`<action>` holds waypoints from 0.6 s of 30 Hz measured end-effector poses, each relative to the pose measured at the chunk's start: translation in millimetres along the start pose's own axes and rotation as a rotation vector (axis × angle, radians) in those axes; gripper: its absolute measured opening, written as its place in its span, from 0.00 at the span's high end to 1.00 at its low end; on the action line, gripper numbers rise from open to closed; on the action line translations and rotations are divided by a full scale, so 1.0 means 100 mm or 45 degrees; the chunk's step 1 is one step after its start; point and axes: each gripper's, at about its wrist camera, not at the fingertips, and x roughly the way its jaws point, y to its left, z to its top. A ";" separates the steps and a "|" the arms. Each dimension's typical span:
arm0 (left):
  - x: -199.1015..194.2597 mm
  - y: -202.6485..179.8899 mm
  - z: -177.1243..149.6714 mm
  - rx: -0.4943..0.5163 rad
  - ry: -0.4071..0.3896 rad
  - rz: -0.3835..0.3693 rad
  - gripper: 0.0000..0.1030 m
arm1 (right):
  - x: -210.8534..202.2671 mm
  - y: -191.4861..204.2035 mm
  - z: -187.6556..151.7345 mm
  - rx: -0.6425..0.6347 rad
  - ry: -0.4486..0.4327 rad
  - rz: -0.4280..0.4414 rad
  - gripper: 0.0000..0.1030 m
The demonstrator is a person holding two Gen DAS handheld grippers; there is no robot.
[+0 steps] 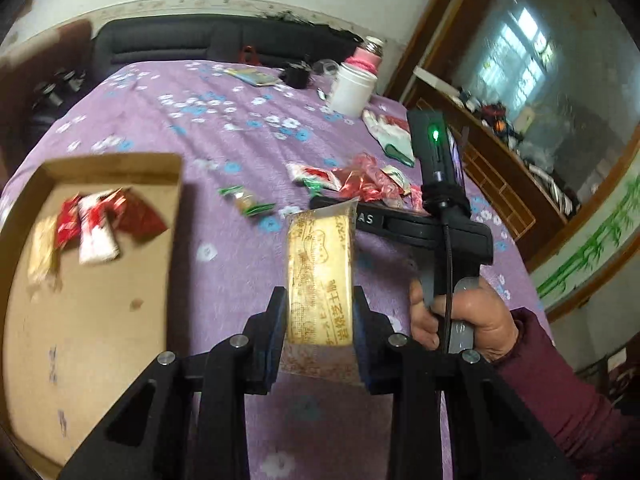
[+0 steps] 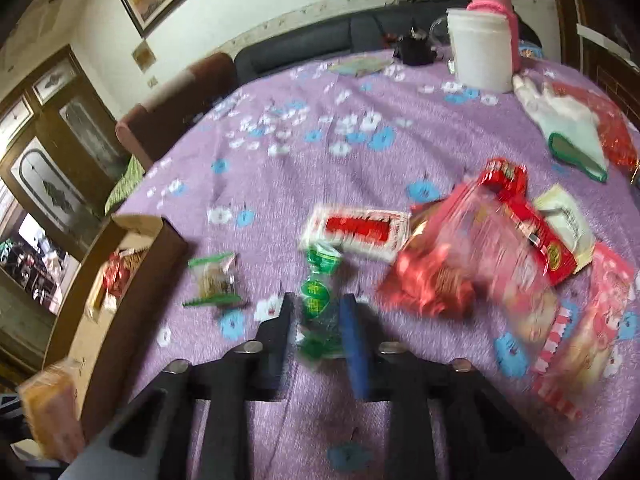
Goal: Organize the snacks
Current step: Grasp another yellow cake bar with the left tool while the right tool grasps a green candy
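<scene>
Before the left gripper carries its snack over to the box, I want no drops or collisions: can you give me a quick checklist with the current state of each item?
1. Left gripper clamped on the yellow biscuit pack: ok.
2. Pack held near its lower end, top unsupported: ok, watch for tilt.
3. Cardboard box has bare floor free: ok.
4. Path to the box free of clutter: ok.
5. Right gripper around the green packet, firm grip: cannot tell, blurred.
6. Right hand clear of the left's path: ok.

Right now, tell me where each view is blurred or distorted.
Left wrist view: fisheye bends the room's edges; the cardboard box smears, while the clamped yellow snack pack stays sharp.
Right wrist view: motion blur smears the red snack pile and green packet.
</scene>
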 end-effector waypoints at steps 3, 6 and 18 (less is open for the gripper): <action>-0.17 0.11 -0.08 -0.058 -0.042 -0.004 0.71 | -0.07 -0.06 -0.04 0.022 -0.029 -0.023 0.78; -0.41 0.27 -0.16 -0.108 -0.096 0.027 0.71 | -0.17 -0.15 -0.08 0.060 -0.066 0.016 0.78; -0.89 1.36 -0.43 -0.313 -0.106 0.314 0.71 | -0.56 0.52 -0.20 -0.043 -0.102 0.128 0.78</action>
